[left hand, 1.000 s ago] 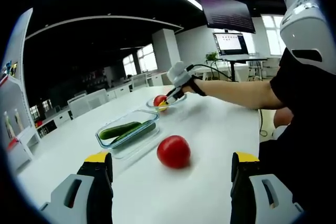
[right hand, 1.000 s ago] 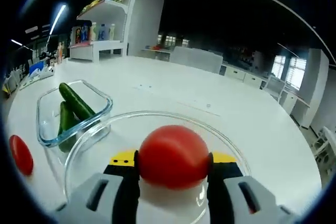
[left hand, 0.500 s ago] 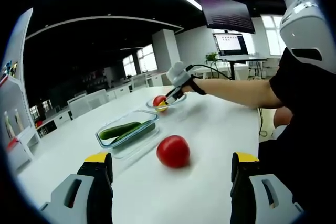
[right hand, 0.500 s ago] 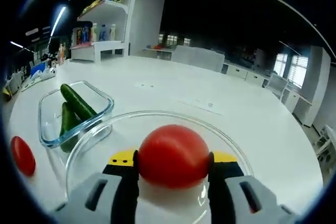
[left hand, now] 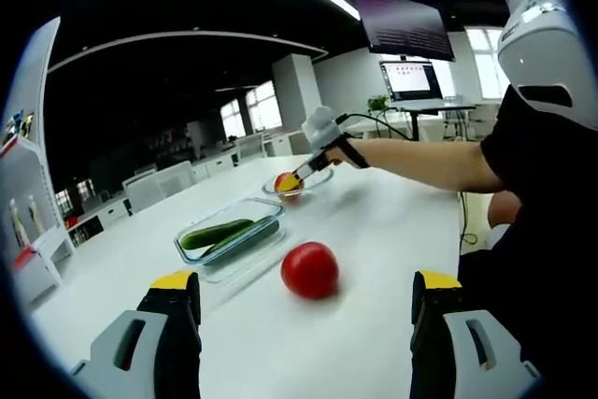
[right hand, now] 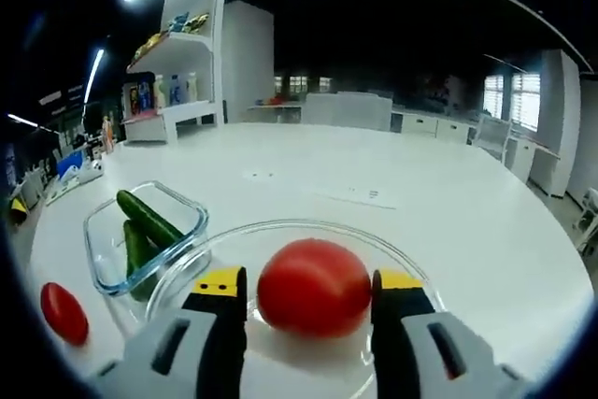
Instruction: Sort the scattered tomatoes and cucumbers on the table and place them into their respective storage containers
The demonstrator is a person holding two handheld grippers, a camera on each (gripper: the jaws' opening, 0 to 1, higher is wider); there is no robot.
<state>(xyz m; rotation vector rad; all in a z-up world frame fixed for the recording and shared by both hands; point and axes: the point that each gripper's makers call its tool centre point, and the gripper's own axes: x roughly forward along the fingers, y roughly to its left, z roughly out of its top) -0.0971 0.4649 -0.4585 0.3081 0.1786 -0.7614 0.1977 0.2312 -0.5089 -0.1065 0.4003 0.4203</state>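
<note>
A loose tomato lies on the white table, just ahead of my left gripper, whose jaws stand wide open and empty. Left of it, a rectangular glass container holds two cucumbers. Farther off, a person's arm holds my right gripper over a round glass bowl. In the right gripper view a second tomato rests in the bowl between the jaws of my right gripper, with a thin gap on its left side. The cucumbers and the loose tomato lie to the left.
The person's dark-clothed body is close at the right of the left gripper view. White shelves with bottles stand beyond the table, and a monitor stands on a desk behind it. Bare table stretches right of the bowl.
The right gripper has eased off its tomato, which now sits lower and smaller in the bowl. The right hand has lifted slightly and tilted up. The left gripper has stayed still.
</note>
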